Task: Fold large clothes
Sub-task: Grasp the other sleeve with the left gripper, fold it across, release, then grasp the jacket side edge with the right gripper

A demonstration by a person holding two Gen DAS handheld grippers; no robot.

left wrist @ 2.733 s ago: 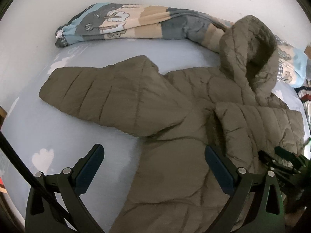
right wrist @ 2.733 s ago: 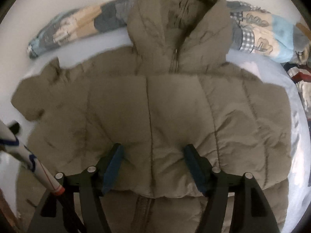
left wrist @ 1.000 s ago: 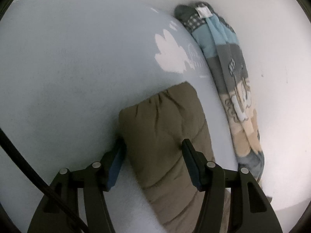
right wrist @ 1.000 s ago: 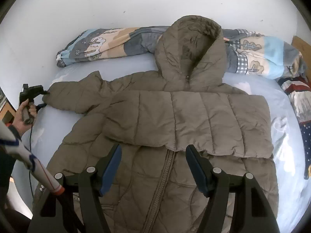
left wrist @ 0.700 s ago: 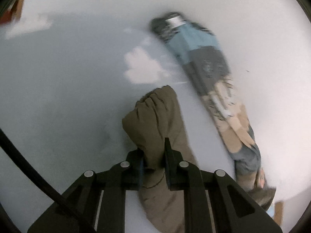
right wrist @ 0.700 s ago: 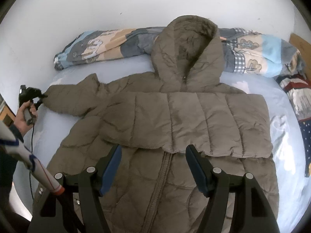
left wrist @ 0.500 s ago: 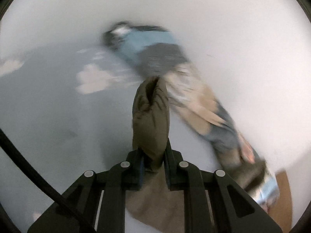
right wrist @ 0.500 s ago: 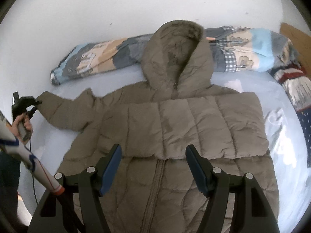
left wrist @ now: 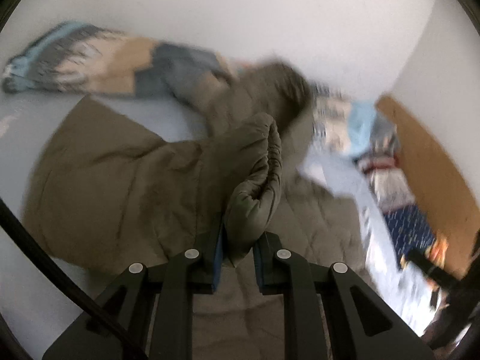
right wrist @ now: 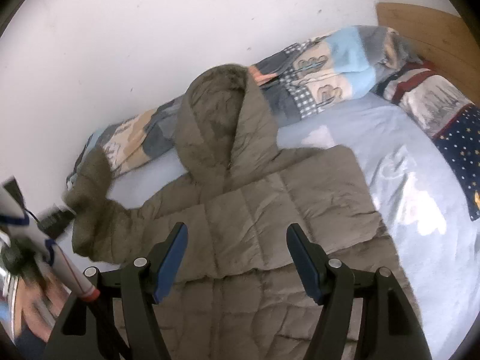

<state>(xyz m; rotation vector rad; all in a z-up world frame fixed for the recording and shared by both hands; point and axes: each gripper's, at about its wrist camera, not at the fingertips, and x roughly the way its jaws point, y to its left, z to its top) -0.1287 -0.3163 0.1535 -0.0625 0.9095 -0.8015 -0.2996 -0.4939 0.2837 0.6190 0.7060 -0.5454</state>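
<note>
Between the blue pads of my left gripper [left wrist: 237, 250] sits the cuff end of the jacket sleeve [left wrist: 255, 180], the two fingers drawn in tight against the padded olive fabric so only the pinched cloth separates them. The sleeve rises out of the grip and bends over, its gathered cuff seam curling away ahead of the fingers. Beyond and below it spreads the rest of the olive puffer jacket [right wrist: 270, 210], blurred in my left view, with the hood [right wrist: 216, 114] lying farther ahead.

My right gripper [right wrist: 237, 258] hovers over the front of the jacket with its fingers spread wide and nothing between them; whether the tips touch the fabric I cannot tell. Under it lies the other sleeve, folded flat across the chest, and the zipper line runs down toward me beneath that fold. Off to the left of my right gripper the raised sleeve shows again, lifted clear of the sheet, with the left gripper's dark body just beside it.

Farther out, the jacket rests on a pale blue bedsheet [right wrist: 405, 180]. A rolled patterned blanket [right wrist: 330, 69] lies along the white wall [right wrist: 180, 30] past the hood. To the right of it lies a navy star-print cloth [right wrist: 462, 138], next to a wooden headboard [right wrist: 435, 27].
</note>
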